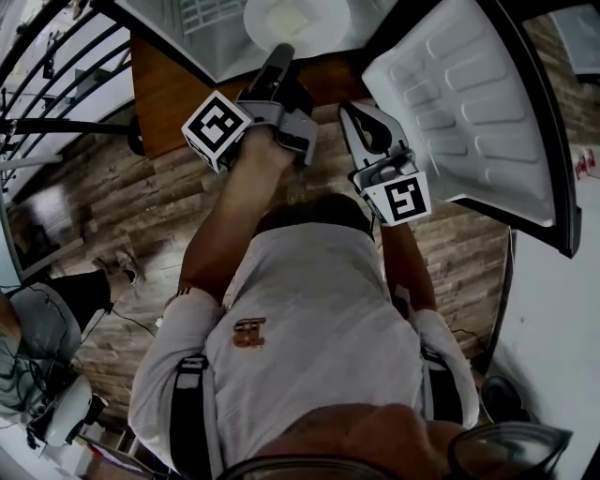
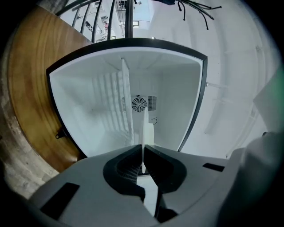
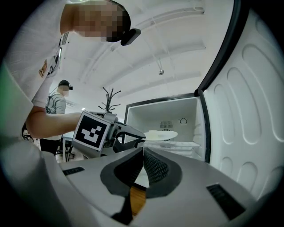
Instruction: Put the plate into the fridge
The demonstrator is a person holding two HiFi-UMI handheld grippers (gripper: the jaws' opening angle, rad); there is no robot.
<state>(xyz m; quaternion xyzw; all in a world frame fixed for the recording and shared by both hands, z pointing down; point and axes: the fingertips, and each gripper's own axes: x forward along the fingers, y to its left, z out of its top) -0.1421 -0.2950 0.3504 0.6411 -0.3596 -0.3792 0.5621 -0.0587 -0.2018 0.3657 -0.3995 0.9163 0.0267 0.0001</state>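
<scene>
Plate (image 1: 295, 21), at twelve o'clock in the head view: pinched by its rim in the left gripper (image 1: 279, 56), inside the open fridge (image 2: 88, 97). Step in hand: placement, apparently near its end. The next move calls for lowering the plate flat onto the shelf (image 3: 182, 144), then letting go. Right gripper (image 3: 143, 155), jaws together on nothing, sits by the door (image 1: 469, 122) at two o'clock. Only the right gripper view shows the plate level, seemingly just above the shelf; the left gripper view gives it edge-on.

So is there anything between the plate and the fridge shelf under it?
Nothing, only a thin bare gap. The right gripper view shows the plate, held by the left gripper, above the shelf.
</scene>
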